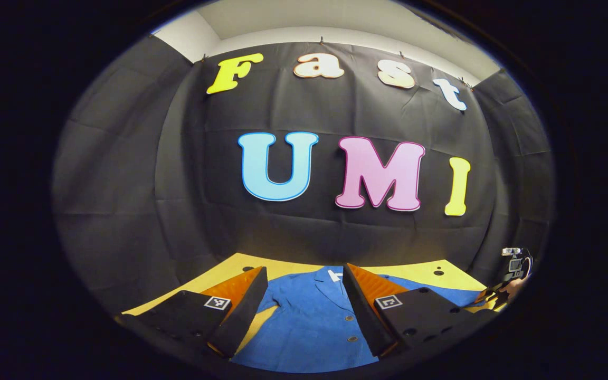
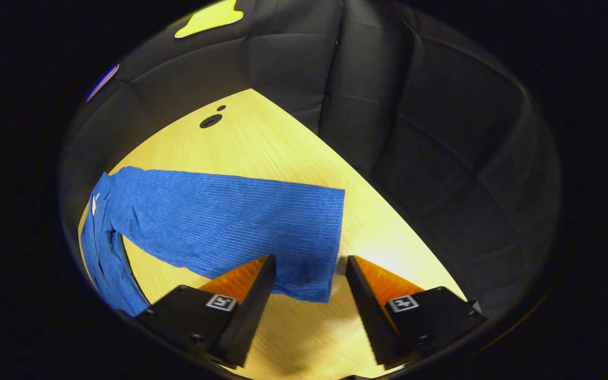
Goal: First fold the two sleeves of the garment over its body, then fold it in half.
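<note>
- A blue corduroy garment (image 1: 314, 322) is seen lying flat on the yellow wooden table (image 2: 283, 153), with its collar and buttoned front visible in the left gripper view.
- The left gripper (image 1: 304, 303) is held with its jaws spread wide and nothing between them; it is poised above the garment's chest, with the collar ahead of it.
- The right gripper (image 2: 306, 295) is likewise held open and empty, hovering over the table near the end of one sleeve (image 2: 230, 221).
- That sleeve is laid out straight, away from the body; its long axis runs across the right gripper view from the shoulder at the far left to the cuff (image 2: 335, 243) at centre right.
- The cuff's lower corner is seen just ahead of the gap between the right gripper's fingers, slightly toward the left finger; whether it is already within reach of the fingers cannot be told.
- The right gripper is judged the nearer one to this sleeve, so the first sleeve fold appears to fall to it; no fold is seen to have been made on this sleeve.
- The coming move is judged to turn on the cuff being taken at its end and carried along the sleeve's axis toward the body.
- In the left gripper view another gripper, held in a hand (image 1: 515, 287), is seen at the far right edge of the table.
</note>
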